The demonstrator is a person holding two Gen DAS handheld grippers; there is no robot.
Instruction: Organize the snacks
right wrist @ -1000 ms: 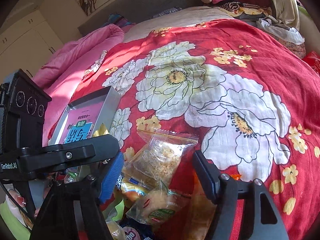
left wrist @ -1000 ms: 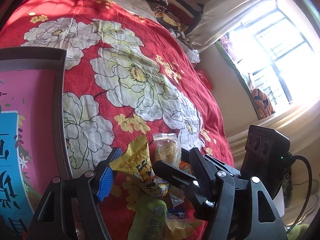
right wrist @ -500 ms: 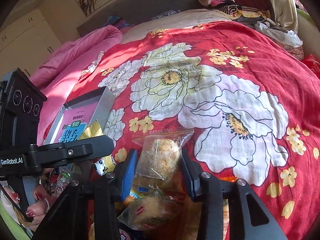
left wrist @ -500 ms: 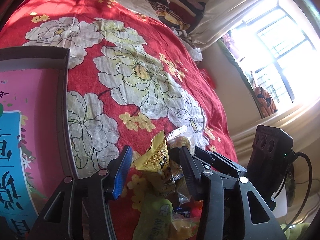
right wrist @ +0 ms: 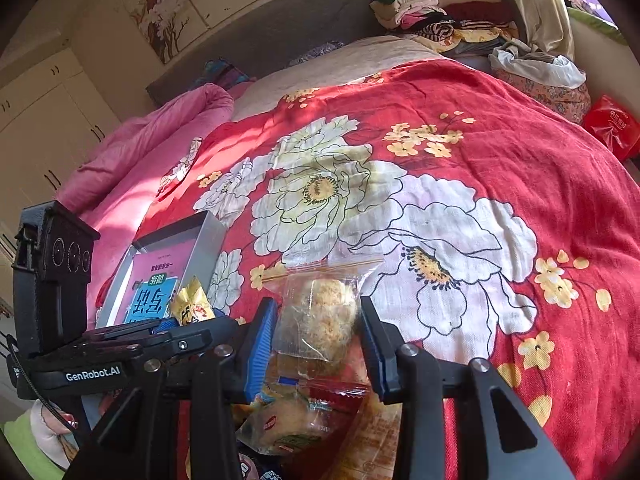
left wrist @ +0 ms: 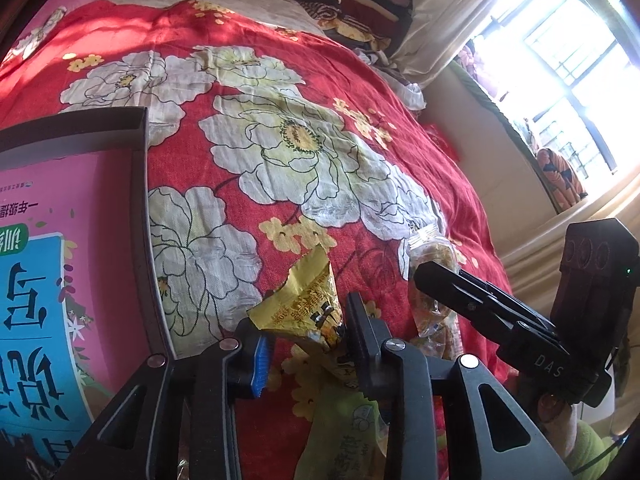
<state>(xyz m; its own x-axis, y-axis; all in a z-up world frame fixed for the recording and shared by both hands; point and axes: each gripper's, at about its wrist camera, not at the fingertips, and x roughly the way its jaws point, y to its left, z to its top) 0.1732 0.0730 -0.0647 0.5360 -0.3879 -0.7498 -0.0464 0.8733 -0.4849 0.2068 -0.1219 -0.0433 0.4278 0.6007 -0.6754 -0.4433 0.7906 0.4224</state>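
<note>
My left gripper is shut on a yellow snack packet, held above the red flowered bedspread. My right gripper is shut on a clear bag of pale crumbly snack. Below both grippers lies a heap of snacks: a green packet and a wrapped bun. A grey tray with a pink and blue booklet in it lies left of the left gripper. It also shows in the right wrist view. The right gripper appears in the left view, and the left in the right view.
The red flowered bedspread covers the bed. A pink quilt lies at the far left, folded clothes at the head, a red packet at the far right edge. A window is to the right.
Both grippers have closed: the left on the yellow packet, the right on the clear bag. Both have lifted their snacks off the heap.
</note>
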